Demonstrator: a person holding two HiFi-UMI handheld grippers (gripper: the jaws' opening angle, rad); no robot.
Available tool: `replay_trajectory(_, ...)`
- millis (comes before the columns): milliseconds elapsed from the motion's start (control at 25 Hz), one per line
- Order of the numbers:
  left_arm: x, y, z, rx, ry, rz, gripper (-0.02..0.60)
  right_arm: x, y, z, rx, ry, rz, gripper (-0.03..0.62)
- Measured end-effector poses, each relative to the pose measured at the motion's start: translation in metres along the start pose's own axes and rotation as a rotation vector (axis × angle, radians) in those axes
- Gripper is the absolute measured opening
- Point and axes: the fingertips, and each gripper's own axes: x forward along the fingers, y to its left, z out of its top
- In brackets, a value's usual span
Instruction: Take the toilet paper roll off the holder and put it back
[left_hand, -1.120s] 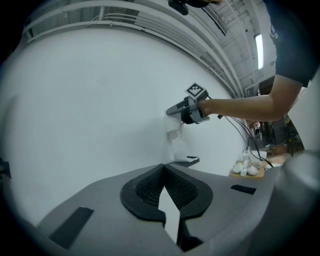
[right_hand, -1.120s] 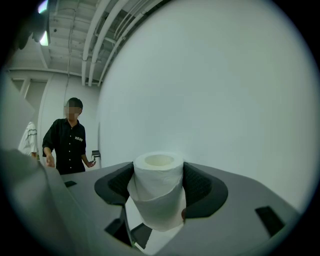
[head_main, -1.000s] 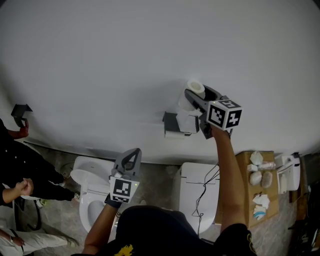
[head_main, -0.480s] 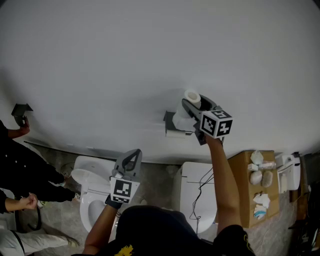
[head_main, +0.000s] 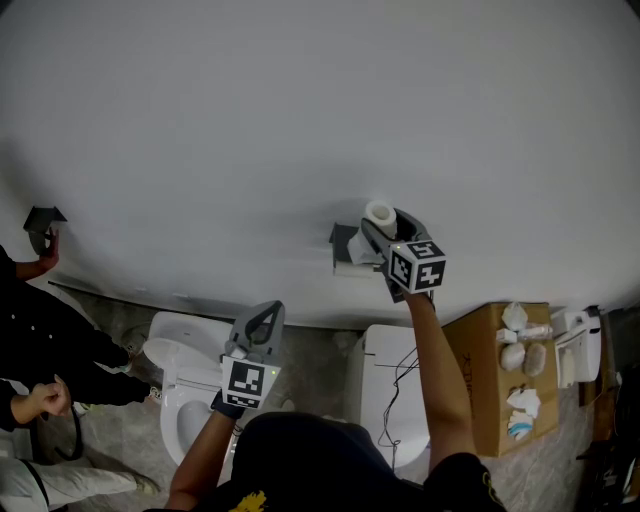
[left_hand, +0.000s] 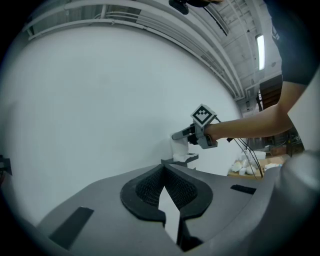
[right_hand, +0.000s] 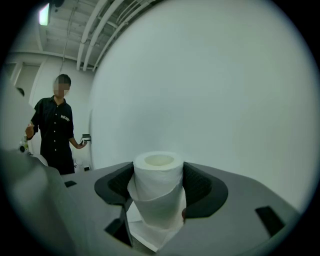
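The left gripper (left_hand: 163, 172), jaws together and empty, hangs well below the holder (head_main: 344, 243). The right gripper (right_hand: 159, 186) clamps the toilet paper roll (right_hand: 158, 184) upright, just right of the holder. Squeeze lightly, line up its core, and mind the loose tail.

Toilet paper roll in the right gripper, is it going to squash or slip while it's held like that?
Probably squashable: the toilet paper roll is wound paper round a hollow core, so the fingers pressing its sides could dent it. Their textured faces should limit slipping. The loose sheet hanging below is floppy and may snag on the holder.
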Motion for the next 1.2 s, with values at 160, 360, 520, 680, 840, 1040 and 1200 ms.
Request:
replay_trajectory(160,0.001,0.000,-0.001,0.000,0.003,-0.003,0.017,0.002,-0.003,-0.011,0.029,-0.003,-0.016,0.284)
replay_trajectory(360,0.002,0.001,-0.003,-0.003,0.006,-0.007,0.017,0.004,-0.005,-0.022,0.065,-0.017,-0.036,0.284)
replay_trajectory(520,0.003,0.002,-0.004,-0.004,0.008,-0.006,0.015,0.002,-0.007,-0.023,0.089,-0.072,-0.056,0.284)
replay_trajectory(680,0.007,-0.002,-0.003,-0.006,0.001,-0.019,0.016,-0.001,-0.008,-0.024,0.099,-0.101,-0.063,0.284)
replay_trajectory(840,0.007,-0.007,-0.005,-0.008,0.008,-0.030,0.017,-0.002,-0.006,-0.025,0.100,-0.102,-0.066,0.284)
replay_trajectory(1040,0.008,-0.007,-0.005,-0.009,0.002,-0.034,0.017,-0.003,-0.008,-0.025,0.101,-0.116,-0.074,0.284)
replay_trajectory(1200,0.006,-0.007,-0.007,-0.013,0.006,-0.032,0.017,-0.003,-0.009,-0.026,0.102,-0.121,-0.079,0.284)
